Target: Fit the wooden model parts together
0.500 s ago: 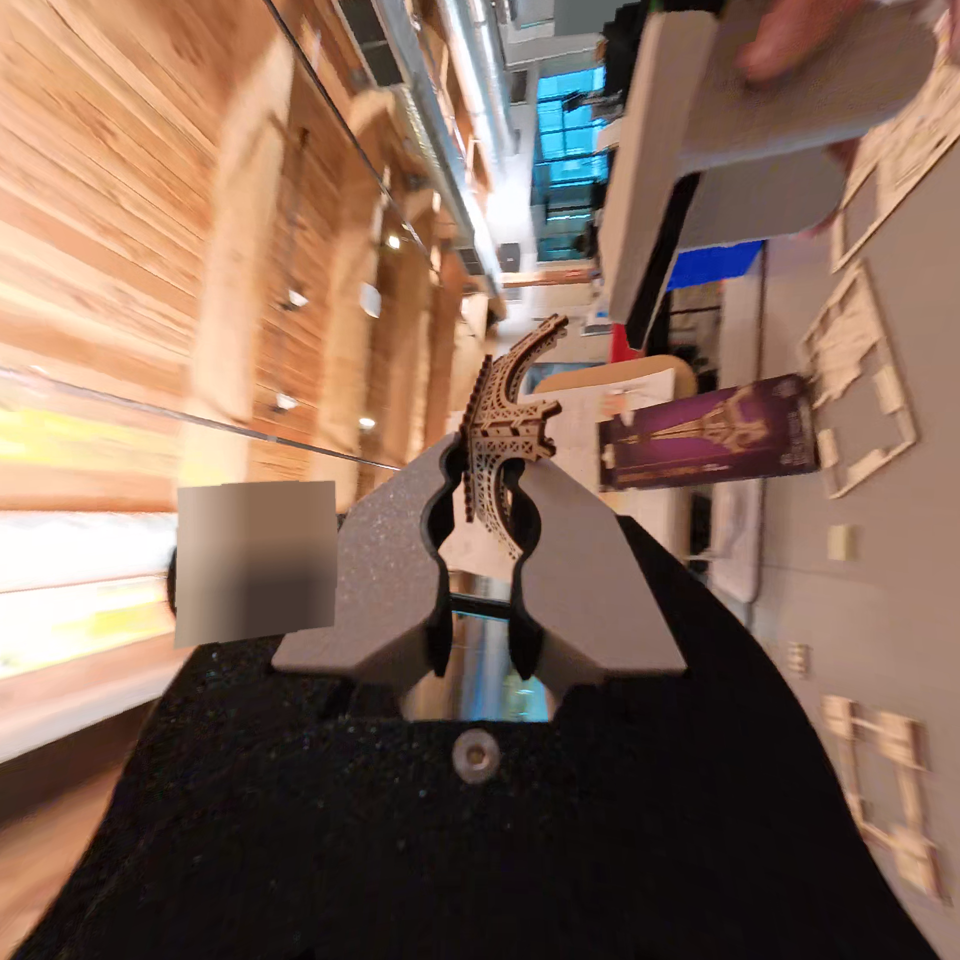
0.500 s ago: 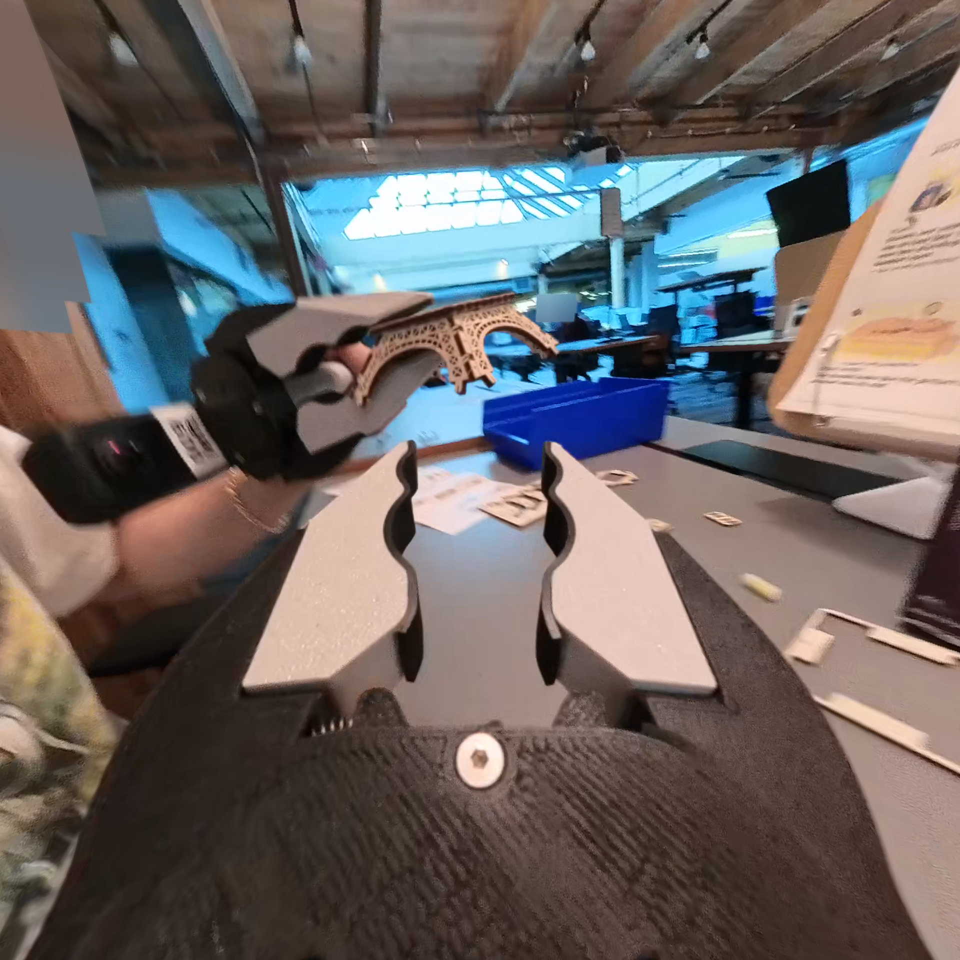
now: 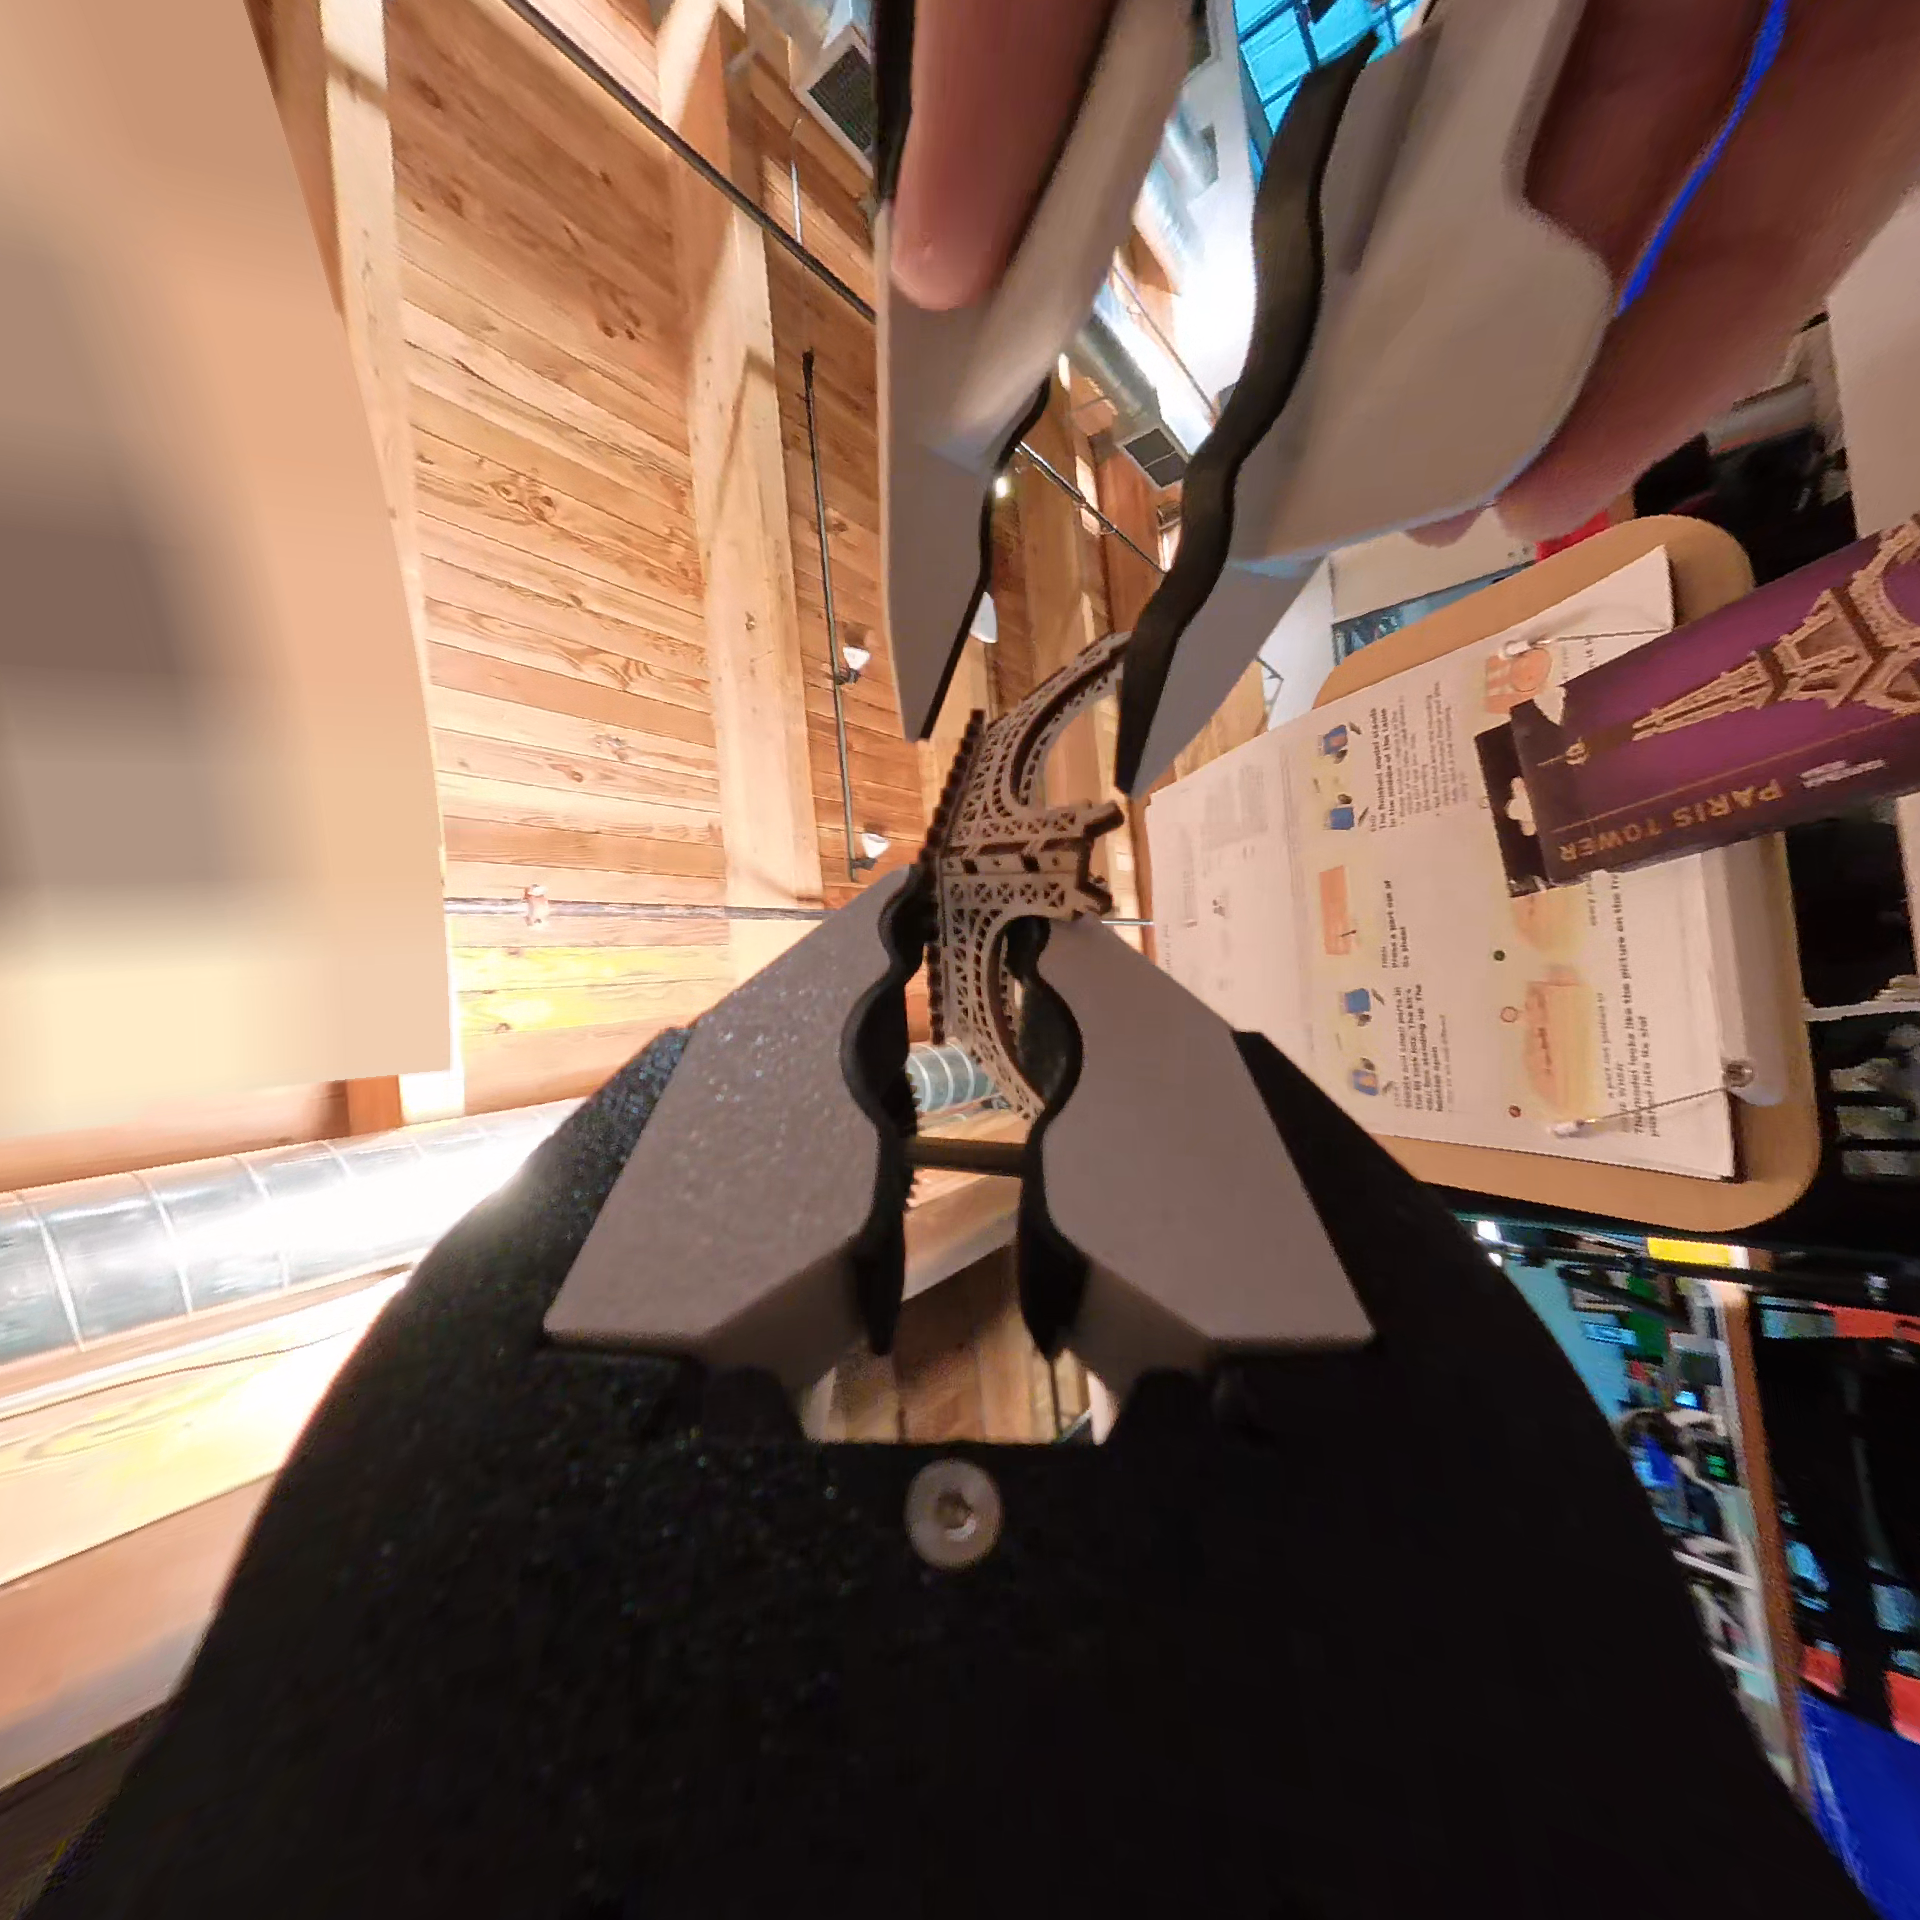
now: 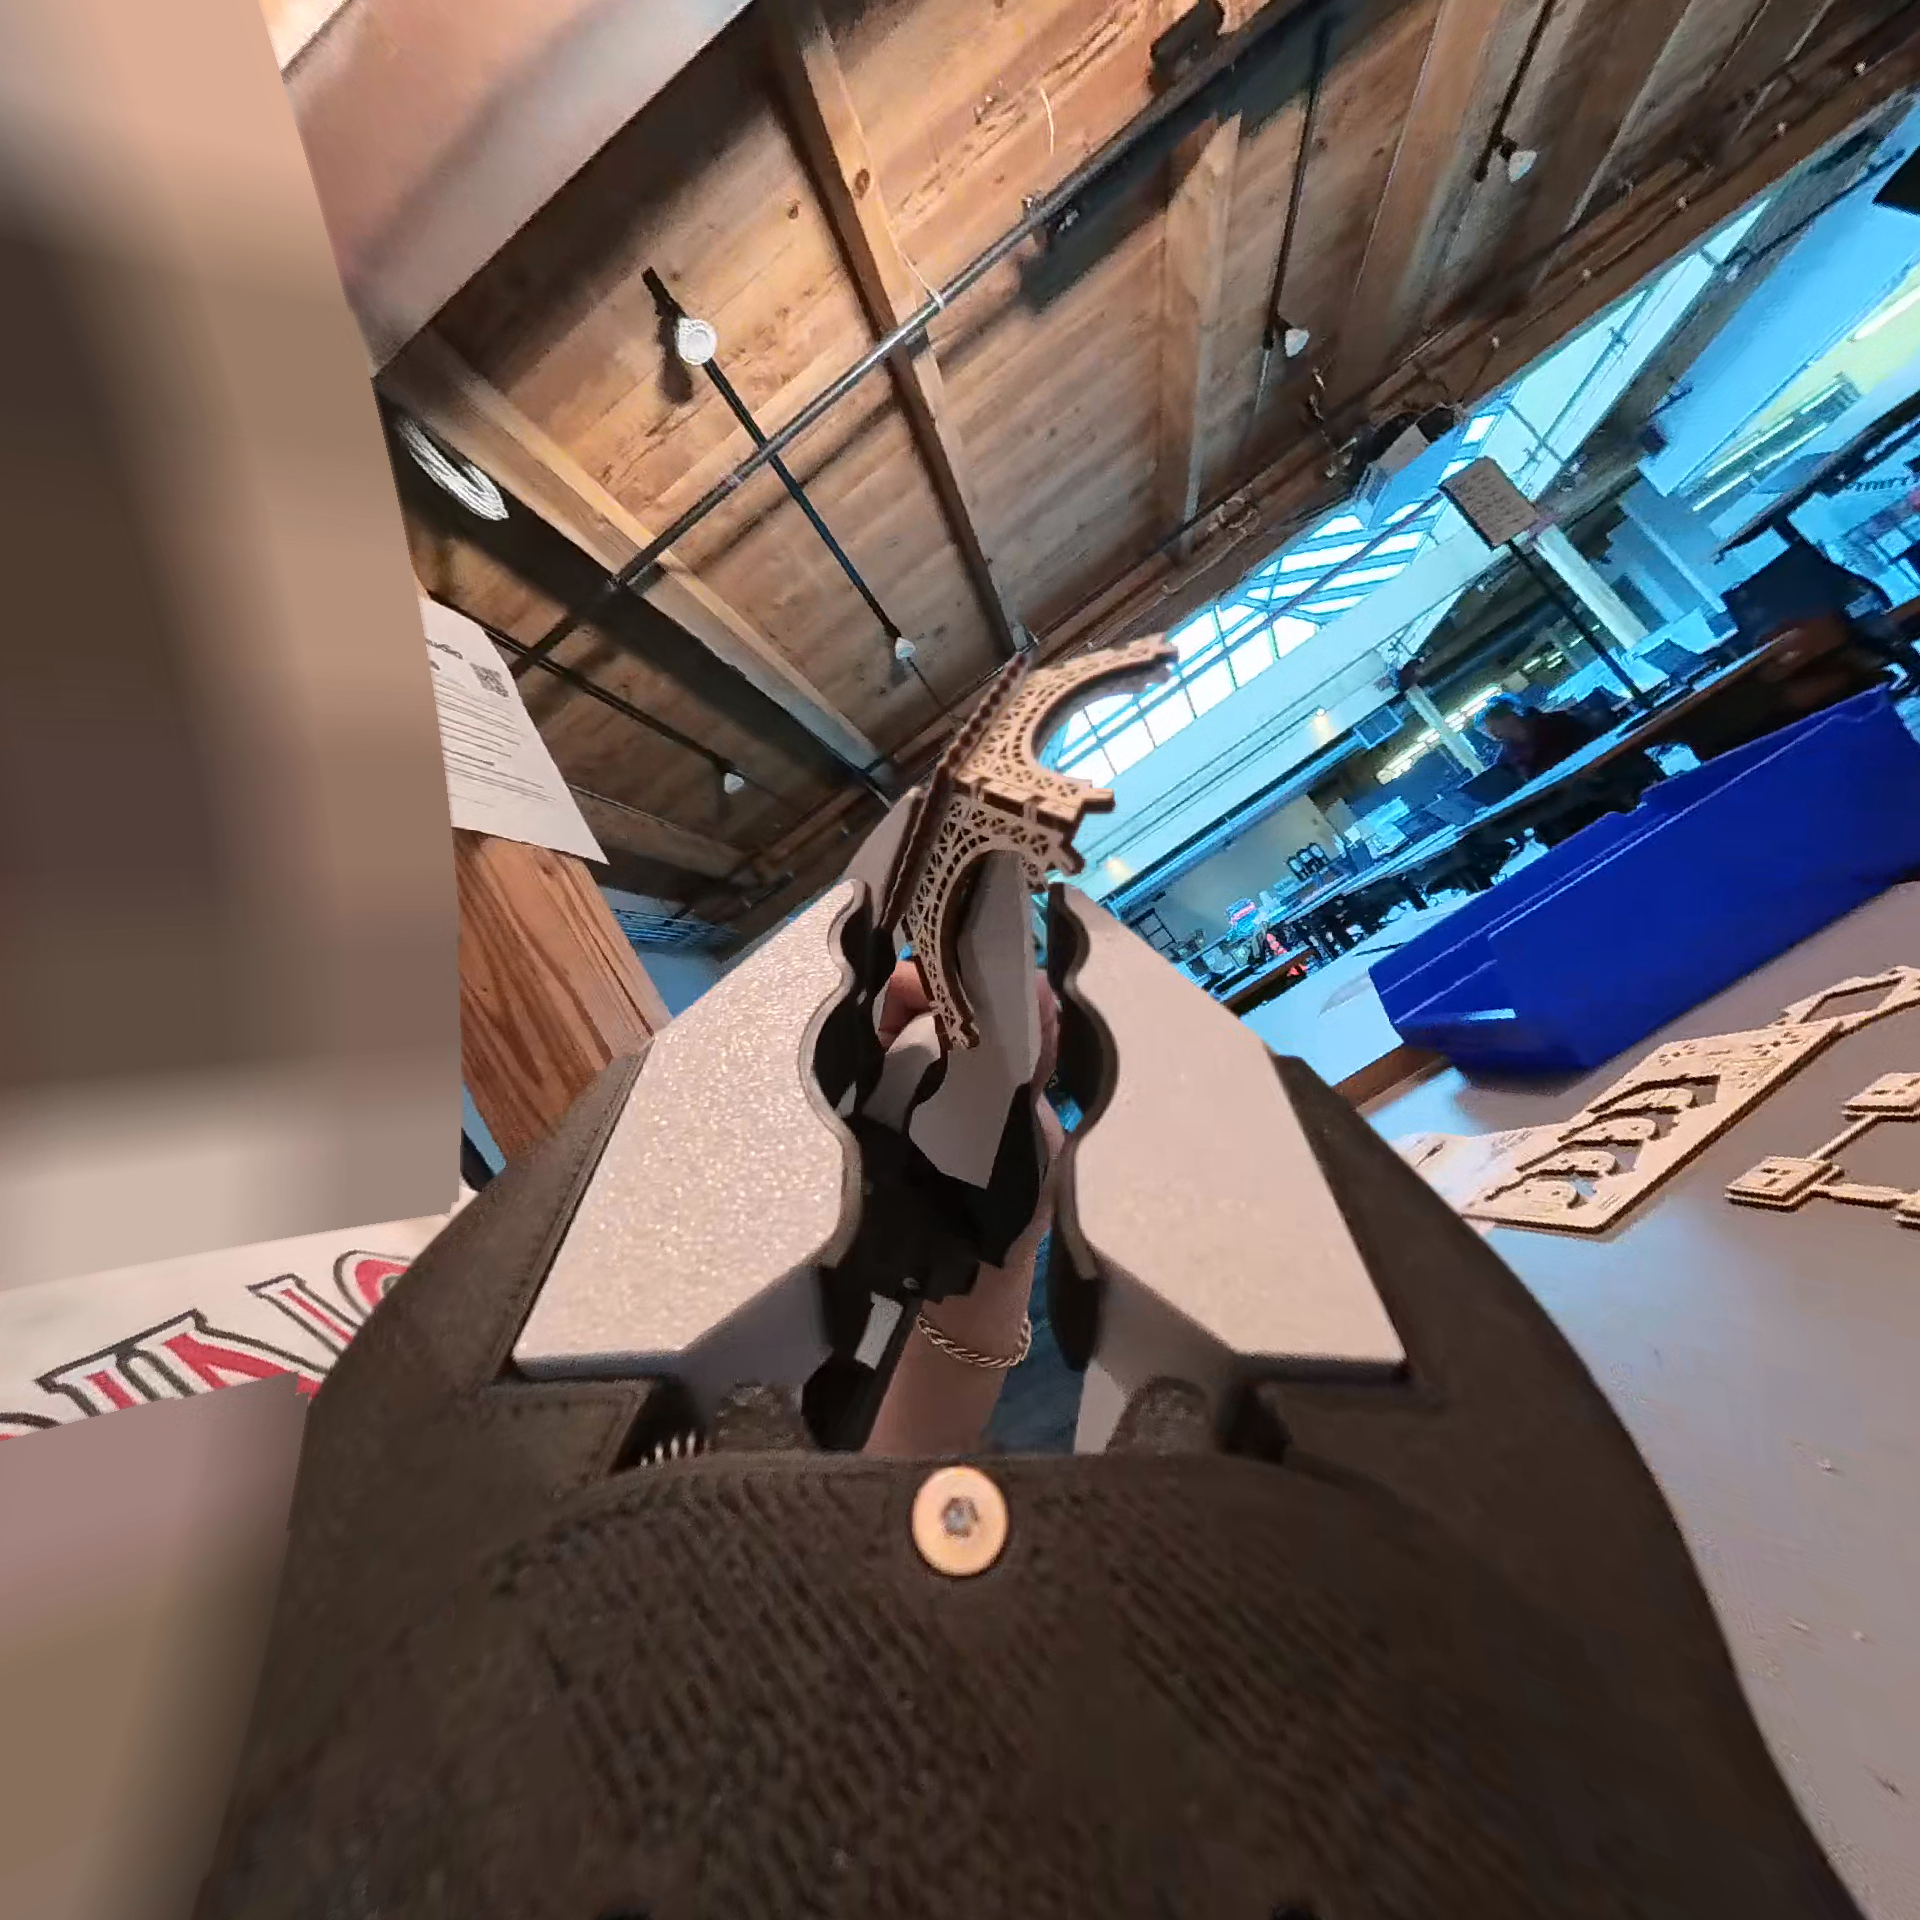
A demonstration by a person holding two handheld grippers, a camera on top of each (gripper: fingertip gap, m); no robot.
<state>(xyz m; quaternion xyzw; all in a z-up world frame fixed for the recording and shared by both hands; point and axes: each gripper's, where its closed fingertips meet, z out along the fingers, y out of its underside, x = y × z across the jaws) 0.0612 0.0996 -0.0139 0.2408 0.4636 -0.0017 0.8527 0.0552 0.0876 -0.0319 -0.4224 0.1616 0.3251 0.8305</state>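
A laser-cut wooden tower base with arched lattice legs (image 3: 1013, 862) is clamped in my left gripper (image 3: 987, 925) and held up in the air. My right gripper (image 3: 1023, 758) comes in from above in the left wrist view, with a person's fingers on it. It is open, and its tips straddle the upper arch of the piece. In the right wrist view the same piece (image 4: 997, 821) stands just past my right gripper (image 4: 961, 899). The left gripper's fingers (image 4: 987, 997) show in the gap between the right jaws. I see no contact between the right jaws and the wood.
A grey table (image 4: 1662, 1455) carries wooden part sheets (image 4: 1662, 1122) and a blue bin (image 4: 1662, 977). An instruction sheet on a board (image 3: 1455, 935) and a purple box (image 3: 1714, 748) stand to the right. A wooden post (image 4: 540, 987) is at the left. My left and right fingertips are right by each other.
The right gripper has closed the distance to the left one, and its open jaws now straddle the held tower piece. Both views have tilted up toward the ceiling.
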